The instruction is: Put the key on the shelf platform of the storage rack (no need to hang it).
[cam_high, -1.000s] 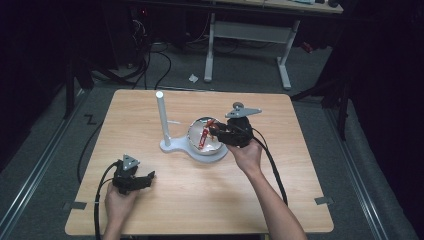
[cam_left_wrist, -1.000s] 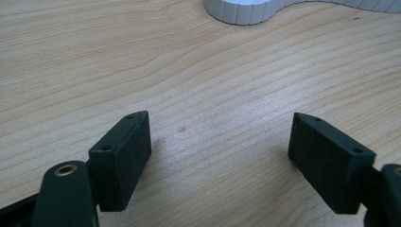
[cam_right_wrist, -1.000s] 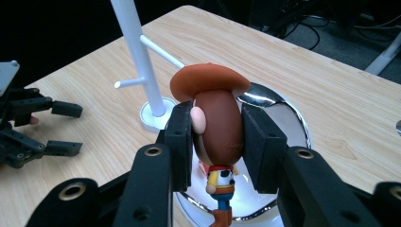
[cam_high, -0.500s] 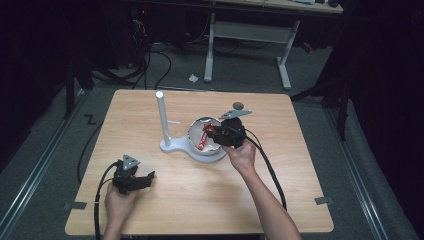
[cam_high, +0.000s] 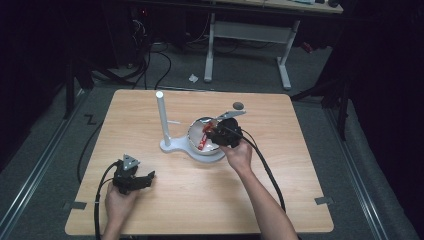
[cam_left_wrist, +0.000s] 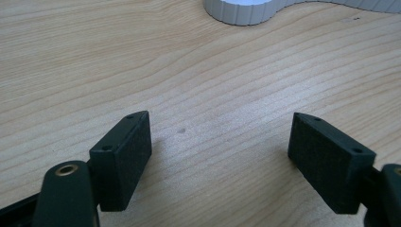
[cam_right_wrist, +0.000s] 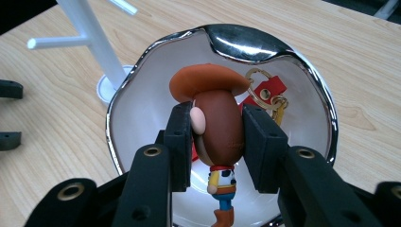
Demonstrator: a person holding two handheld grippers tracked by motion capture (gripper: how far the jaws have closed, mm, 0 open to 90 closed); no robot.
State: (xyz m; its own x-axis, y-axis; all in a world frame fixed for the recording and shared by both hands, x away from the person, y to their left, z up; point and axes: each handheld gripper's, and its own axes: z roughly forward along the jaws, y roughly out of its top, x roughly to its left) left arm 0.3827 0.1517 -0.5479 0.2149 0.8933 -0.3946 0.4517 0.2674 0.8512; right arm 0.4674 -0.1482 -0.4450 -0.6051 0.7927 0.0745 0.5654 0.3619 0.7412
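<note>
I see the table [cam_high: 280,200] bare along its near and right edges, with free room there. The white stand [cam_high: 165,135] and silver-rimmed bowl [cam_high: 196,148] sit mid-table. From above, my right tongs [cam_high: 214,134] cover most of the bowl. My left tongs [cam_left_wrist: 220,156] rest spread on bare wood, well apart from the bowl. The right tongs pinch a cowboy figure keychain [cam_right_wrist: 218,127] by its head over the bowl; its boots are cut off below. The mark embossed on the head is too faint to read.
</note>
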